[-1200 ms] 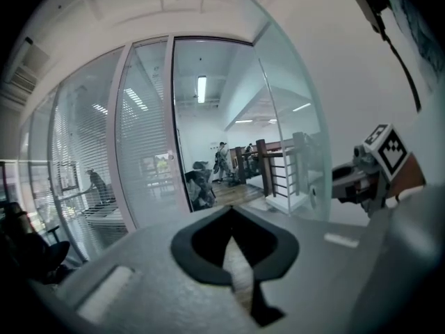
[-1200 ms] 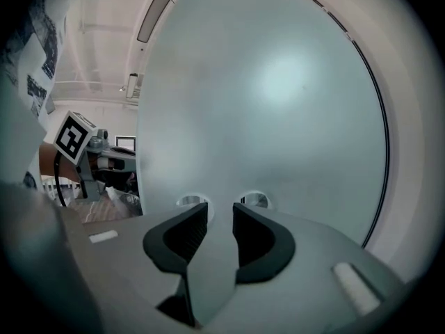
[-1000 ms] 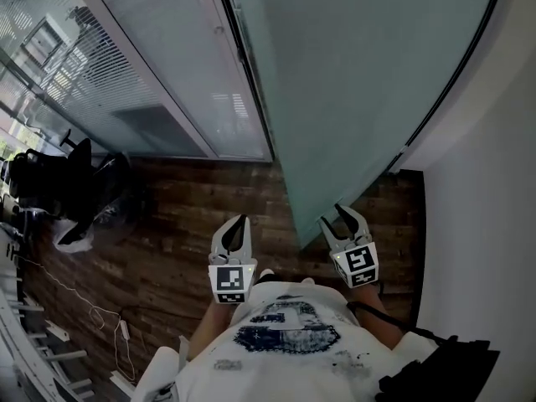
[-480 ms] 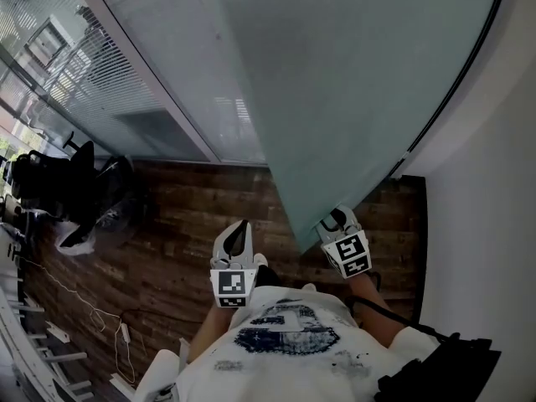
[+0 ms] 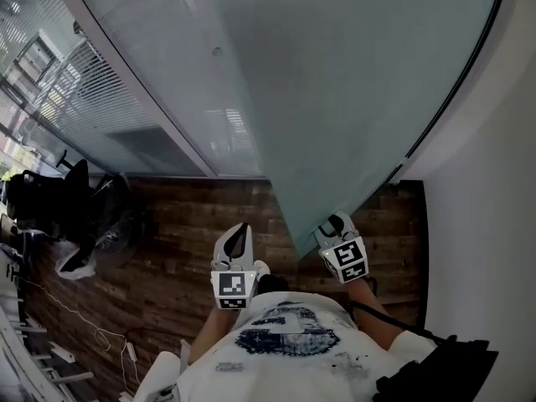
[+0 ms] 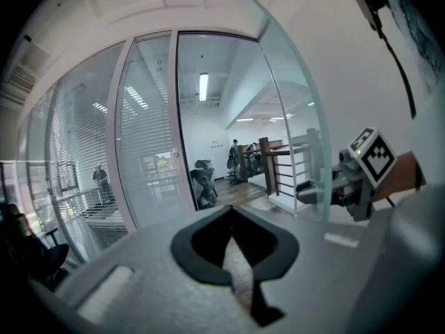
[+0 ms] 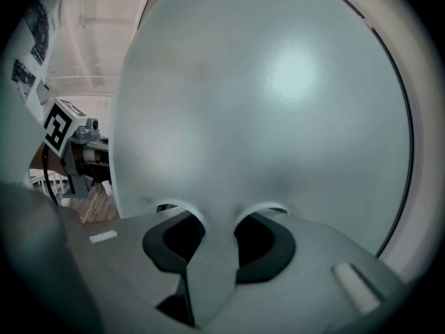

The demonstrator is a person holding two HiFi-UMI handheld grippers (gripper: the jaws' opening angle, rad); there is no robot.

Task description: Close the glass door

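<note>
Wood floor point(image 5: 184, 216) hallway. Our R gripper point(image 5: 333, 224) jaws just closed onto door point(image 5: 352, 99) edge, now clamped on glass. L gripper point(image 5: 239, 233) pinched together, empty. Grip's secured; reckon swinging door to comes next.

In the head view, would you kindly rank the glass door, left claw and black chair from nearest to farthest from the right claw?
1. Glass door, edge gripped in right claw, whose jaws have just been closing.
2. Left claw, to its left.
3. Black chair, far left.
</note>
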